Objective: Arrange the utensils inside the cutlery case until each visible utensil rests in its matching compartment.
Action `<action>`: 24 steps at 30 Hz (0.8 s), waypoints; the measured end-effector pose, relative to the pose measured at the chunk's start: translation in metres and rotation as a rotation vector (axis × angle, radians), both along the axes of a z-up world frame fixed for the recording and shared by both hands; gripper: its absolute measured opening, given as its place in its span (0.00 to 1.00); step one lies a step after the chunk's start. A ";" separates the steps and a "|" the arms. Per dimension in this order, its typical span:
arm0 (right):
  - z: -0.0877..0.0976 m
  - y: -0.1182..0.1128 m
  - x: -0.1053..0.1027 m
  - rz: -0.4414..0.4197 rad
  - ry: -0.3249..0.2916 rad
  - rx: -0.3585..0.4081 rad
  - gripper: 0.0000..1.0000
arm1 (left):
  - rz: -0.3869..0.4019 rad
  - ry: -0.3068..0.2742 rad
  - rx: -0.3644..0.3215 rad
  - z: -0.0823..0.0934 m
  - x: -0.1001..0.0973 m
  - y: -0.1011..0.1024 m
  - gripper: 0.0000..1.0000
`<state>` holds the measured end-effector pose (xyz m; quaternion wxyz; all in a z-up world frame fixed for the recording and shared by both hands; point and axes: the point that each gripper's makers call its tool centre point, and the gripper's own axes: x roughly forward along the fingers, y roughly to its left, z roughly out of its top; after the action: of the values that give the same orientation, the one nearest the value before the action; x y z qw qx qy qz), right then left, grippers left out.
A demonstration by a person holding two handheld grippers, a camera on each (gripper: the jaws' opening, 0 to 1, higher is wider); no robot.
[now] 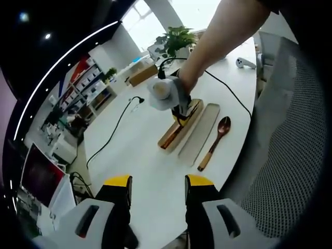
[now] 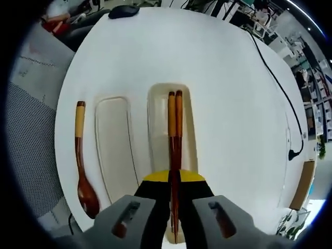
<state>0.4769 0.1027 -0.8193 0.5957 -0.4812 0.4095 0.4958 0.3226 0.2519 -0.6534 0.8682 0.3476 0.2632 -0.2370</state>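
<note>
Wooden brown chopsticks pair (image 2: 174, 135) clamped in right gripper (image 2: 175, 179) at frame ctr, over cream oblong case tray (image 2: 157, 119); left gripper (image 1: 157, 187) jaws wide, holding nothing.

1. No text, label, brand, number or sign can be read in either view.
2. The shelves (image 1: 85, 85) at the far wall in the left gripper view carry red and blue patches, too small and blurred to make out as words.
3. The dark screen (image 1: 39, 174) at the left edge of the left gripper view shows nothing legible.
4. The chopsticks (image 2: 174, 155), the spoon (image 2: 83, 166) and the cutlery case (image 2: 189, 129) in the right gripper view bear no visible markings.
</note>
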 end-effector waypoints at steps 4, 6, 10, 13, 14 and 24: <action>0.002 -0.001 0.001 0.002 -0.017 0.006 0.00 | 0.000 0.000 0.000 0.000 0.000 0.000 0.41; 0.005 -0.002 0.001 -0.012 -0.010 0.018 0.02 | -0.004 0.001 0.003 0.000 0.000 0.000 0.41; 0.011 -0.004 0.001 -0.020 -0.013 0.034 0.04 | -0.005 0.001 0.003 0.000 0.000 -0.001 0.41; 0.016 -0.005 0.003 -0.036 -0.025 0.051 0.05 | -0.006 0.001 0.005 -0.001 0.000 -0.001 0.41; 0.017 -0.005 0.003 -0.037 -0.024 0.053 0.06 | -0.007 0.001 0.006 -0.001 0.000 -0.001 0.41; 0.033 -0.012 0.002 -0.063 -0.059 0.092 0.09 | -0.009 -0.005 0.010 0.000 -0.001 -0.001 0.41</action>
<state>0.4784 0.0910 -0.7865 0.6442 -0.4546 0.3836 0.4808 0.3220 0.2510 -0.6532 0.8660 0.3537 0.2606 -0.2387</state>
